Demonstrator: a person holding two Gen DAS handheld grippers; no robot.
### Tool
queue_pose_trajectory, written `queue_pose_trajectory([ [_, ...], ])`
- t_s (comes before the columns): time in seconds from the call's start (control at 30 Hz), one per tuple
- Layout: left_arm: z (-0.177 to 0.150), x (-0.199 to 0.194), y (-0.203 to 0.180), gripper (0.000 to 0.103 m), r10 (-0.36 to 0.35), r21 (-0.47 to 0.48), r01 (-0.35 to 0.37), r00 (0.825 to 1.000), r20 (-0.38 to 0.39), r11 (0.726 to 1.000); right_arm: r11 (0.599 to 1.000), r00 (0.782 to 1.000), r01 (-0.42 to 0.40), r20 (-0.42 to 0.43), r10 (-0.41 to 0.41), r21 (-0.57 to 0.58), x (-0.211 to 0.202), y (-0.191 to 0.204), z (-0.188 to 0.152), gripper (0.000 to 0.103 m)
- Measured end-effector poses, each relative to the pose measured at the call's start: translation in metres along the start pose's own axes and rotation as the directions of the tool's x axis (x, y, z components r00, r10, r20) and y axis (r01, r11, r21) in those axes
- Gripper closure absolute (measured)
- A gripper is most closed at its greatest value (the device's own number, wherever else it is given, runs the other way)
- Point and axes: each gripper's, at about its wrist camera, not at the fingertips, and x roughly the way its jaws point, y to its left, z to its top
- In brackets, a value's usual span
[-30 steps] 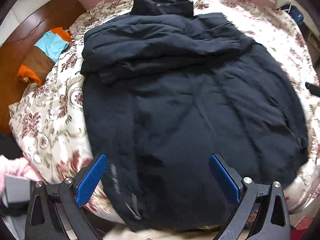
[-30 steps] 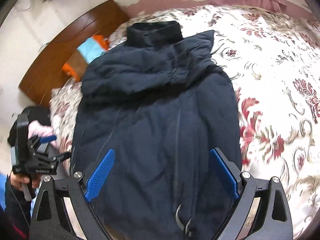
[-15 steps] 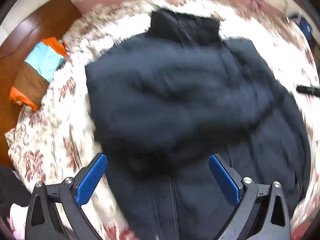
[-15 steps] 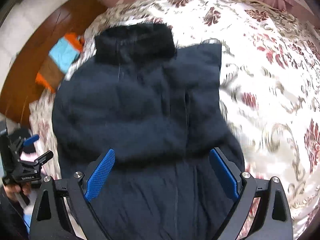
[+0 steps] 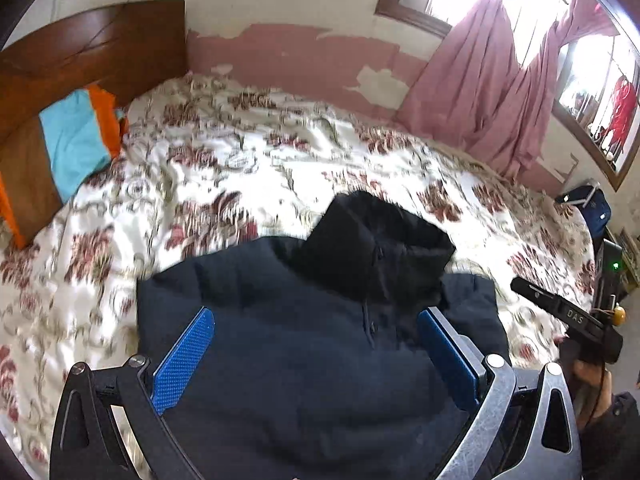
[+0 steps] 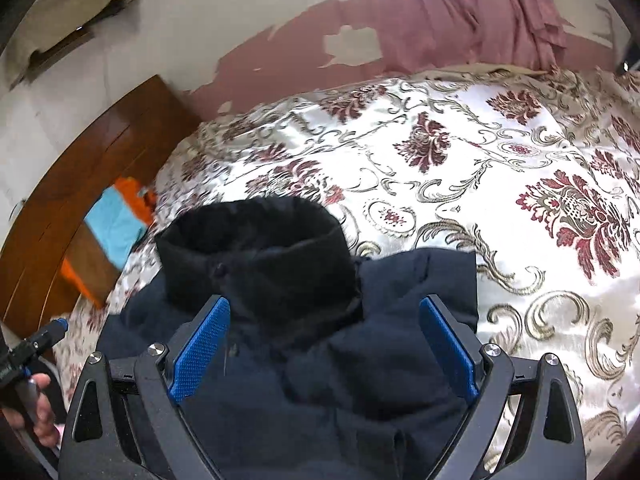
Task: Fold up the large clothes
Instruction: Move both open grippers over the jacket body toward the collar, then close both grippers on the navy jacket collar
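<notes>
A dark navy padded jacket (image 5: 280, 304) lies on the floral bedspread (image 5: 240, 168), its black stand-up collar (image 5: 380, 240) pointing toward the wall. My left gripper (image 5: 316, 340) hovers open over the jacket's upper chest, with nothing between its blue pads. In the right wrist view the same jacket (image 6: 380, 360) and collar (image 6: 256, 248) fill the lower middle. My right gripper (image 6: 324, 340) is open just below the collar and holds nothing. The jacket's lower part is out of view.
A wooden headboard (image 5: 100, 48) with a folded orange, cyan and brown cloth (image 5: 72, 144) stands at the left. Pink curtains (image 5: 500, 92) and a window hang at the back right. A hand holding the other gripper shows at the view edges (image 5: 568, 316) (image 6: 36, 344).
Both grippers have travelled up the jacket from its hem end to the collar. The views now look toward the wall. Both stayed open and took hold of nothing.
</notes>
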Motion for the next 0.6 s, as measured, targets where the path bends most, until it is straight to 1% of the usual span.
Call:
queue_pose_trajectory([
  [0.1, 0.017, 0.026, -0.008, 0.0, 0.025, 0.009, -0.026, 0.999, 0.04, 1.0, 1.0, 1.0, 0.012, 0.005, -0.012, -0.002, 0.014, 0.0, 0.012, 0.01],
  [0.17, 0.028, 0.046, -0.011, 0.0, 0.056, -0.022, -0.055, 0.998, 0.041, 0.998, 1.0, 1.0, 0.008, 0.005, -0.008, 0.01, 0.027, 0.001, 0.02, 0.011],
  [0.2, 0.032, 0.055, -0.012, 0.001, 0.056, -0.043, -0.054, 0.998, 0.042, 0.998, 1.0, 1.0, -0.001, 0.012, 0.001, 0.022, 0.033, 0.003, 0.023, 0.014],
  [0.23, 0.035, 0.061, -0.013, 0.002, 0.057, -0.057, -0.055, 0.997, 0.044, 0.997, 1.0, 1.0, -0.013, 0.016, 0.013, 0.027, 0.037, 0.003, 0.025, 0.022],
  [0.27, 0.036, 0.067, -0.016, 0.003, 0.065, -0.069, -0.061, 0.997, 0.047, 0.996, 0.999, 1.0, -0.026, 0.015, 0.025, 0.025, 0.043, 0.006, 0.025, 0.025],
  [0.3, 0.036, 0.07, -0.018, 0.007, 0.063, -0.071, -0.059, 0.996, 0.057, 0.996, 1.0, 1.0, -0.025, 0.015, 0.025, 0.018, 0.048, 0.008, 0.026, 0.029],
  [0.33, 0.037, 0.074, -0.022, 0.009, 0.059, -0.061, -0.055, 0.996, 0.069, 0.997, 1.0, 1.0, -0.017, 0.019, 0.016, 0.007, 0.053, 0.011, 0.026, 0.032],
  [0.37, 0.04, 0.078, -0.026, 0.009, 0.073, -0.047, -0.07, 0.995, 0.074, 0.996, 1.0, 1.0, -0.006, 0.024, 0.006, -0.004, 0.058, 0.012, 0.026, 0.034],
  [0.4, 0.041, 0.081, -0.029, 0.009, 0.086, -0.034, -0.083, 0.993, 0.082, 0.996, 1.0, 0.999, 0.003, 0.033, -0.003, -0.011, 0.065, 0.014, 0.027, 0.038],
  [0.47, 0.044, 0.092, -0.035, 0.009, 0.115, -0.005, -0.115, 0.988, 0.103, 0.993, 1.0, 0.999, 0.013, 0.038, -0.013, -0.005, 0.075, 0.013, 0.031, 0.042],
  [0.5, 0.045, 0.097, -0.037, 0.012, 0.124, 0.006, -0.125, 0.987, 0.103, 0.992, 1.0, 0.999, 0.018, 0.038, -0.018, 0.003, 0.078, 0.013, 0.033, 0.047],
  [0.53, 0.045, 0.104, -0.039, 0.022, 0.14, 0.017, -0.142, 0.985, 0.101, 0.99, 1.0, 0.999, 0.013, 0.033, -0.013, 0.012, 0.083, 0.012, 0.034, 0.05],
  [0.57, 0.046, 0.112, -0.039, 0.029, 0.155, 0.025, -0.158, 0.983, 0.095, 0.987, 1.0, 1.0, 0.01, 0.024, -0.01, 0.016, 0.088, 0.013, 0.034, 0.051],
  [0.6, 0.047, 0.118, -0.038, 0.039, 0.163, 0.026, -0.166, 0.983, 0.085, 0.986, 1.0, 1.0, 0.011, 0.002, -0.011, 0.014, 0.096, 0.014, 0.034, 0.051],
])
